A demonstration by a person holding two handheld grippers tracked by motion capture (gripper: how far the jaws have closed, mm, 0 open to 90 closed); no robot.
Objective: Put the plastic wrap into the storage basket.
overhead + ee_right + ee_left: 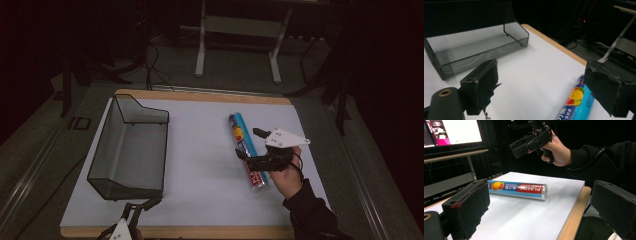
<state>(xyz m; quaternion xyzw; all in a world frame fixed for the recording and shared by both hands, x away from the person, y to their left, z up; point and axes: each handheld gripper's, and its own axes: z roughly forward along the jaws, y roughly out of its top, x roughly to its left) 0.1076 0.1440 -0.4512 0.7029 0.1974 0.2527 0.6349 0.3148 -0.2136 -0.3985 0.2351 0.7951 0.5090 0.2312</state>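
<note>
Table with a white top and a wooden edge carried, in order of size, a black wire-mesh basket on its left side and a blue-and-red roll of plastic wrap on its right side, the two well apart. The roll lay flat on the white surface, its long axis running from the far side toward the near side, its silver end cap nearest the person. The right gripper, held in a hand that entered from the lower right, stood just beside the roll and above it. Its jaws were spread wide and pressed on nothing. In the right gripper view the roll lay under the right-hand jaw rather than between the two, and the basket stood beyond the left-hand jaw. In the left gripper view the right gripper hung clear above the roll, not touching it. The left gripper rested at the table's near edge, just in front of the basket, its jaws likewise apart and empty.
</note>
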